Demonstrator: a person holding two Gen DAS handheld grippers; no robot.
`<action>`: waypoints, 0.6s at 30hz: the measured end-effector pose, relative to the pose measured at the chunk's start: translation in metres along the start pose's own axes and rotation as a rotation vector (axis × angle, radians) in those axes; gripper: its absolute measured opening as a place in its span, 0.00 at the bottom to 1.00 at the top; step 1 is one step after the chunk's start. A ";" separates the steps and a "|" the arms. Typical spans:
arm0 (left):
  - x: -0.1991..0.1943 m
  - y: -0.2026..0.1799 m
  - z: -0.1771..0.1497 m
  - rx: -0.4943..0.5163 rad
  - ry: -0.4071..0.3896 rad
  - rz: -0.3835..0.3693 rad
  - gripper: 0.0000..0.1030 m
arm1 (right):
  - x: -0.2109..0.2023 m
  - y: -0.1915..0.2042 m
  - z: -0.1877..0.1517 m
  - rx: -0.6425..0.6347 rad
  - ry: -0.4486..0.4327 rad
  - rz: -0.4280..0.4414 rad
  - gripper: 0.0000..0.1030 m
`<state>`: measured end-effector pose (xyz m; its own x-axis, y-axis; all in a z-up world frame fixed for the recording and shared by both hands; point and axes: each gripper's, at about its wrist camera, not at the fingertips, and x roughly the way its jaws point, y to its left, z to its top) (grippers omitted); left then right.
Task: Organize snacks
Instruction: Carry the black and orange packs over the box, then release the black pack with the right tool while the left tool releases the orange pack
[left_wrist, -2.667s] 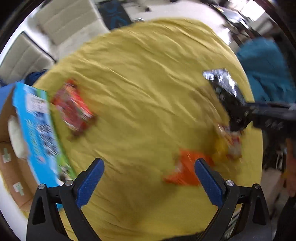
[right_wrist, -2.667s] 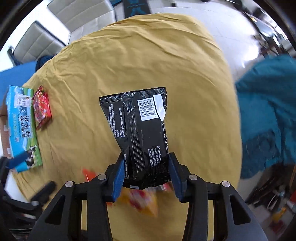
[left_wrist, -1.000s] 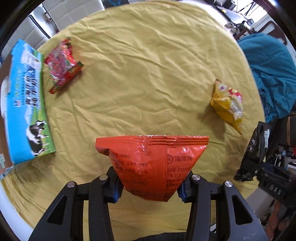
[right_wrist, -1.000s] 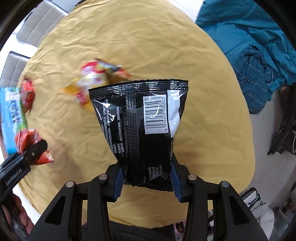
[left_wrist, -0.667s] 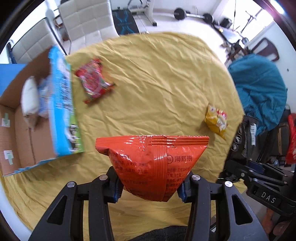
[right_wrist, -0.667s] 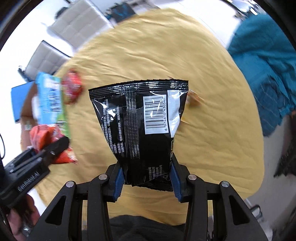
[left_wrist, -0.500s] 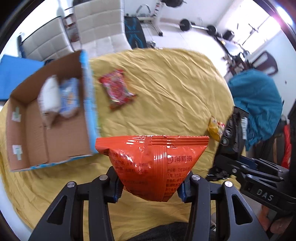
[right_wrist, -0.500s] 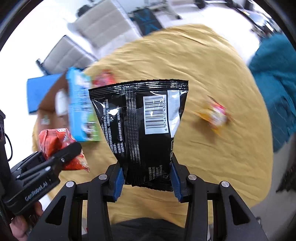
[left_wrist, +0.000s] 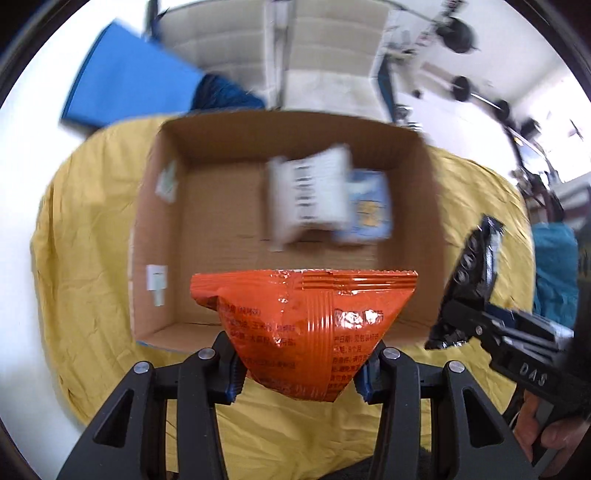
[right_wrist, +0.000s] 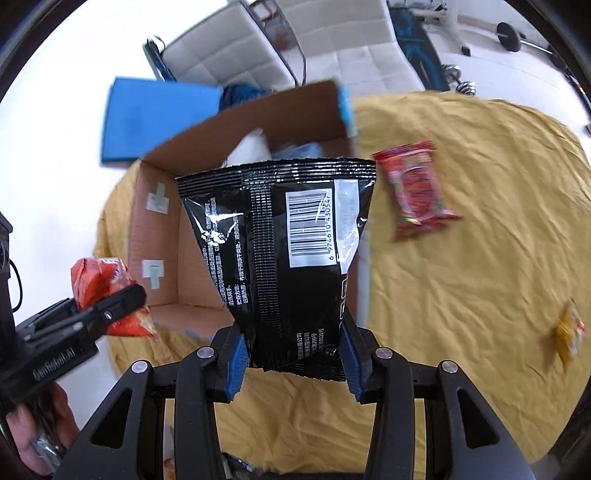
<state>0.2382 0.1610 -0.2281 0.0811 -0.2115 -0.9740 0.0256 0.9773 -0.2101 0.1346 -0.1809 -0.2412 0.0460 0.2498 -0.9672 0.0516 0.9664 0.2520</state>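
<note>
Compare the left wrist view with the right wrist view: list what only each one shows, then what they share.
Only the left wrist view: the whole floor of the cardboard box, with a white packet and a blue packet lying in it.

Only the right wrist view: a red packet and a yellow packet on the yellow cloth.

Both: the box, the cloth, the left gripper shut on the orange packet, the right gripper shut on the black packet.

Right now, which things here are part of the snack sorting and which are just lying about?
Part of the job:
orange packet
black packet
cardboard box
red packet
yellow packet
white and blue packets in box

Lying about:
blue mat
white chairs
weights
</note>
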 end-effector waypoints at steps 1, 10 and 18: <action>0.008 0.010 0.006 -0.008 0.022 0.001 0.42 | 0.010 0.004 0.004 -0.002 0.015 -0.012 0.44; 0.101 0.061 0.058 -0.023 0.212 0.035 0.42 | 0.105 0.024 0.025 0.012 0.149 -0.141 0.44; 0.153 0.072 0.089 -0.011 0.278 0.069 0.42 | 0.149 0.029 0.031 0.020 0.225 -0.239 0.45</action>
<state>0.3407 0.1987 -0.3849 -0.1945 -0.1360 -0.9714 0.0182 0.9897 -0.1422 0.1737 -0.1173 -0.3768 -0.1913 0.0251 -0.9812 0.0538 0.9984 0.0150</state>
